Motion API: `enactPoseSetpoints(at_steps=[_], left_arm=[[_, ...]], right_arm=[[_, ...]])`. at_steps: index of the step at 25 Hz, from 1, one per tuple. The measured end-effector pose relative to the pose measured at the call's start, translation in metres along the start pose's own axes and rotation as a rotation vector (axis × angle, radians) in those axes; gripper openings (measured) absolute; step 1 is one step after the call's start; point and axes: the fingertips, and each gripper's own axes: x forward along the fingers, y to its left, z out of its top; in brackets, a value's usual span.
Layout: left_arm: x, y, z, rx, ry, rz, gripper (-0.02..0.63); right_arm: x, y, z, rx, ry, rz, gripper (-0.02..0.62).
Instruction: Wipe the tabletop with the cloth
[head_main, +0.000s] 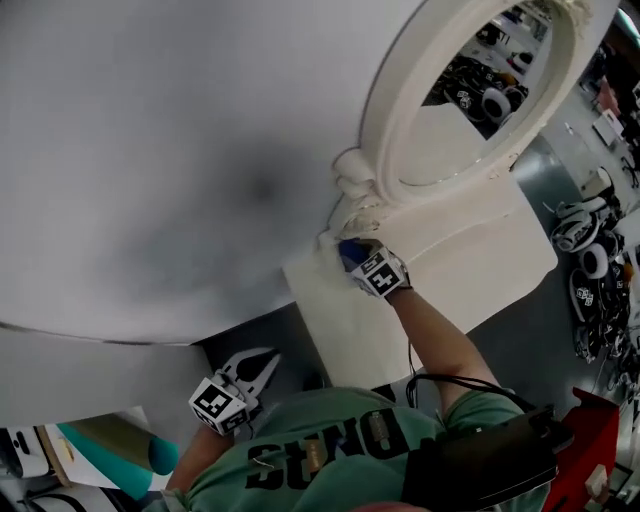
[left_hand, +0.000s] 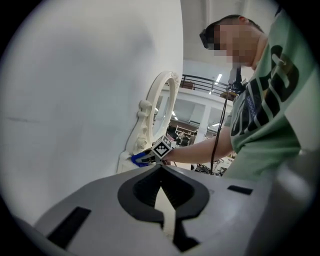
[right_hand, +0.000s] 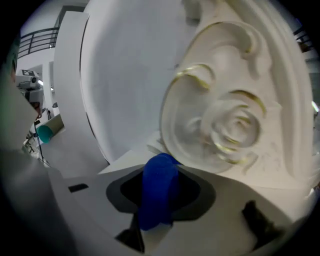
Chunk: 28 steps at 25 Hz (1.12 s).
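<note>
While the fingers of the right gripper (right_hand: 160, 174) are clamped on a bunched blue cloth (right_hand: 159, 195) that sticks up between them, the fingers of the left gripper (left_hand: 161, 169) are drawn together at their tips with nothing between them. In the right gripper view the cloth sits at 6 o'clock. Just beyond it, toward 1 o'clock, rises a cream carved scroll (right_hand: 227, 125) with thin gilt lines, the foot of an oval mirror frame (head_main: 383, 110). In the head view the cloth is near the centre of the picture, at the 10 o'clock corner of a white counter (head_main: 480, 265), where the scroll meets a plain white wall (head_main: 150, 130). Whether the cloth touches the counter cannot be told. The right gripper's marker cube (head_main: 380, 272) lies at 4 o'clock of the cloth, and a bare forearm (head_main: 432, 335) runs from it toward 5 o'clock to a green T-shirt (head_main: 330, 435). The mirror frame fills the 1 o'clock part of the view. The left gripper is at 7 o'clock, well apart from the cloth, off the counter's edge and over dark grey floor (head_main: 280, 340). In the left gripper view, the right gripper and the cloth show just above the fingertips at 12 o'clock.
</note>
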Motion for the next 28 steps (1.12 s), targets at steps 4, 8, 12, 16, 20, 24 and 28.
enactPoseSetpoints(at_steps=[4,8,12,16,20,24,28], left_arm=[[0.075,-0.023,0.010,-0.111,-0.029,-0.005,0.009],[0.146,-0.020,0.017,-0.109,0.008,0.026,0.009],[0.207,-0.019,0.038,-0.022,0.053,0.044,0.008],[0.247,-0.020,0.053,0.005,0.059,0.019,0.009],[0.270,-0.016,0.049,0.023,0.073,-0.022,0.009],[0.273,-0.020,0.043,0.052,0.103,-0.064,0.008],[0.262,-0.018,0.053,0.056,0.063,-0.076,0.009]], right_arm=[[-0.041,-0.108,-0.049,0.024,-0.029,-0.069,0.126],[-0.081,-0.252,-0.110,0.118,-0.050,-0.164,0.126],[-0.125,-0.393,-0.172,0.159,-0.024,-0.299,0.126],[-0.174,-0.518,-0.226,0.270,0.009,-0.418,0.127],[-0.197,-0.576,-0.253,0.291,0.092,-0.504,0.130],[-0.223,-0.610,-0.279,0.359,0.136,-0.612,0.130],[-0.228,-0.580,-0.253,0.298,0.161,-0.614,0.130]])
